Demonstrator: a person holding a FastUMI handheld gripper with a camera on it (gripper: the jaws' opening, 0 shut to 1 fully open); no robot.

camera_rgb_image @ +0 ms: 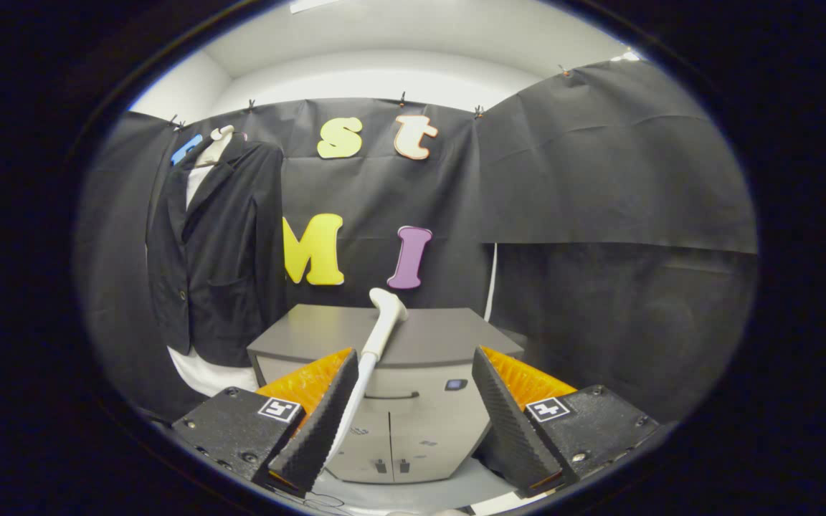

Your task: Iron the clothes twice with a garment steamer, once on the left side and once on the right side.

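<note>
Grey cabinet [413, 337] ahead — one steamer [377, 337], one jacket [216, 244]; gripper [413, 423] fingers apart.

Black jacket [216, 251] over white shirt [198, 183], hung at ten o'clock. White steamer wand [377, 337] at centre, beside the left finger. Grey cabinet [391, 390], darker grey top, at six o'clock. Gripper [413, 416]: jaws apart, black ribbed fingers [320, 423], orange backing, black-and-white square markers at five and seven o'clock.

Steamer wand [377, 344] lower end hidden behind left finger of claw [413, 423]; contact unclear. Jacket [216, 251] hanger mostly hidden.
</note>
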